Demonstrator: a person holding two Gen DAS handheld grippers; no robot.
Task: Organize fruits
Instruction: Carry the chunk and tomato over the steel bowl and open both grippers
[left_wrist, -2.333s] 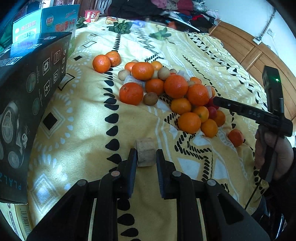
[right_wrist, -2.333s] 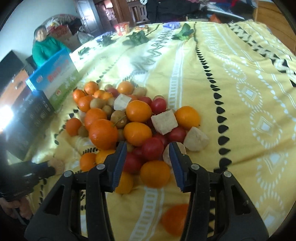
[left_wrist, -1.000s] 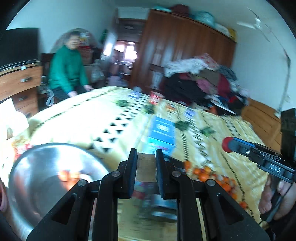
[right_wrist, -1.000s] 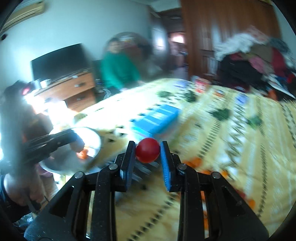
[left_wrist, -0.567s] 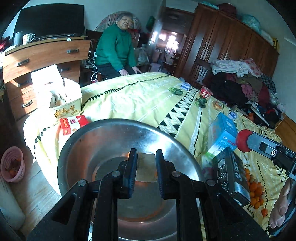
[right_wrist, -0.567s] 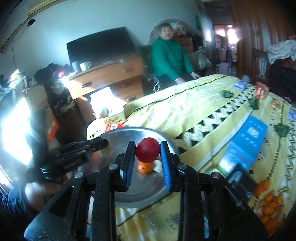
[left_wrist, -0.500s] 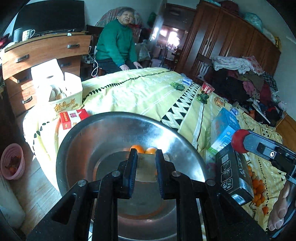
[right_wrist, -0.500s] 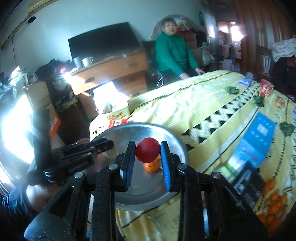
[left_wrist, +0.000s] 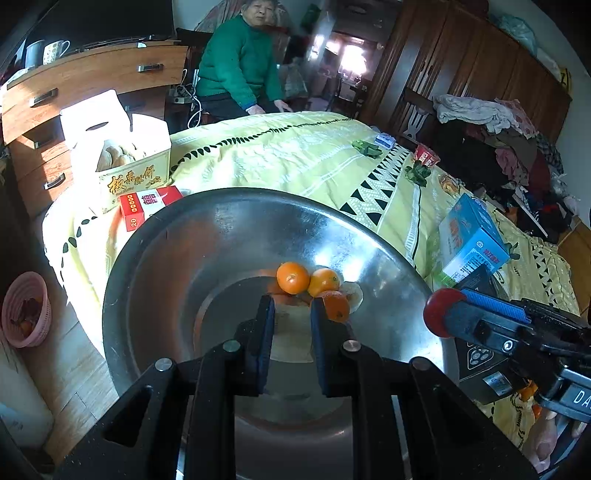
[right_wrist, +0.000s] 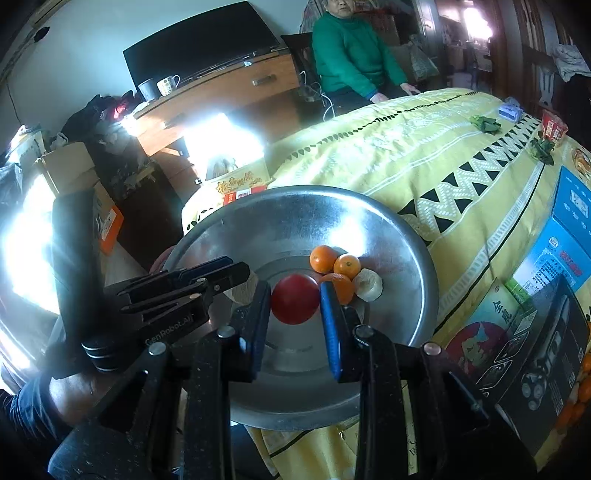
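Note:
A wide steel bowl sits on the yellow bedspread, and both grippers hang over it. In it lie three oranges and a pale peeled piece. My left gripper is shut on a beige chunk above the bowl's floor. At the right of the left wrist view, my right gripper carries a red round fruit. In the right wrist view that gripper is shut on the red fruit, just in front of the oranges. The left gripper comes in from the left with its chunk over the bowl.
A blue carton and a black box stand right of the bowl, with more oranges past them. A red packet and an open cardboard box lie behind it. A person in green sits at the far side. A pink basket is on the floor.
Both grippers have swung from the fruit pile to the steel bowl with their loads and have sunk lower over it. The oranges in the bowl now show clearly.

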